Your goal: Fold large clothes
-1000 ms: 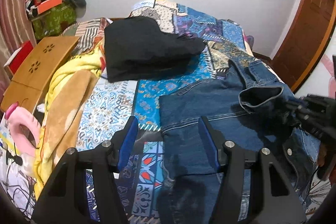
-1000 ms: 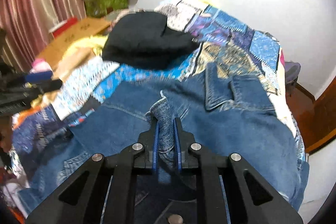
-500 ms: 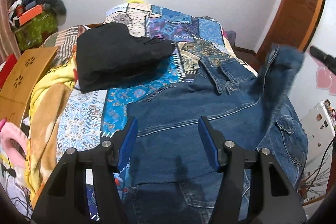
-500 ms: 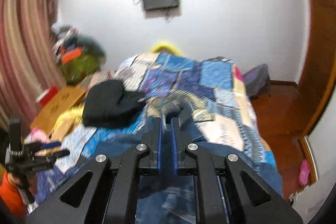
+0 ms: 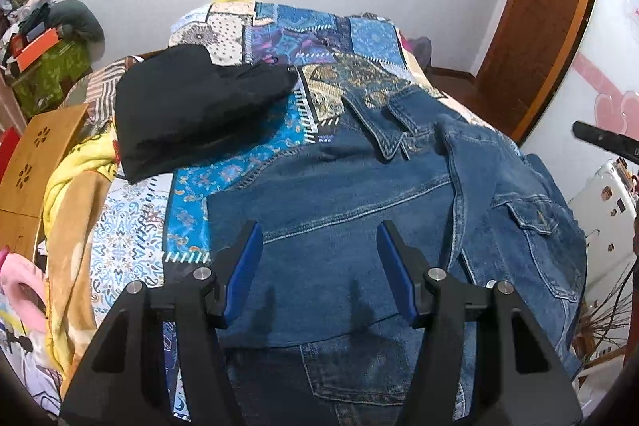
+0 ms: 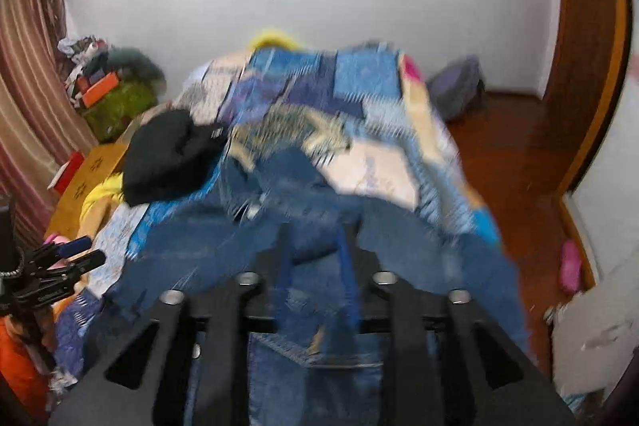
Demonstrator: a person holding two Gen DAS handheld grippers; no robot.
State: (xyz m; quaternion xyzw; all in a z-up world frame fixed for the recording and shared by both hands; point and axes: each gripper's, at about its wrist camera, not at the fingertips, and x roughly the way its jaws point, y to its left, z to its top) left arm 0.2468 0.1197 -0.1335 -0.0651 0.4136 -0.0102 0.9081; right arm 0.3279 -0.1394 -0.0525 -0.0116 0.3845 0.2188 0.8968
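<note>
Your denim jacket (image 5: 359,210) lies spread on the patchwork bedspread (image 5: 303,38), collar toward the far wall, one sleeve folded across its right side. Your left hand-held gripper (image 5: 319,266) hangs above the jacket's back, fingers spread, gripping nothing. Your right hand-held gripper (image 6: 313,258) is motion-blurred; fingers appear parted over denim, contact not determinable. A black garment (image 5: 191,106) lies beside the jacket

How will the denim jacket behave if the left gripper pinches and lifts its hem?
Denim jacket will probably drape rather than hold shape: its sleeve lies folded over in soft creases. Likely heavyish, given thick seams and the flap pocket. Left gripper is open above it.
</note>
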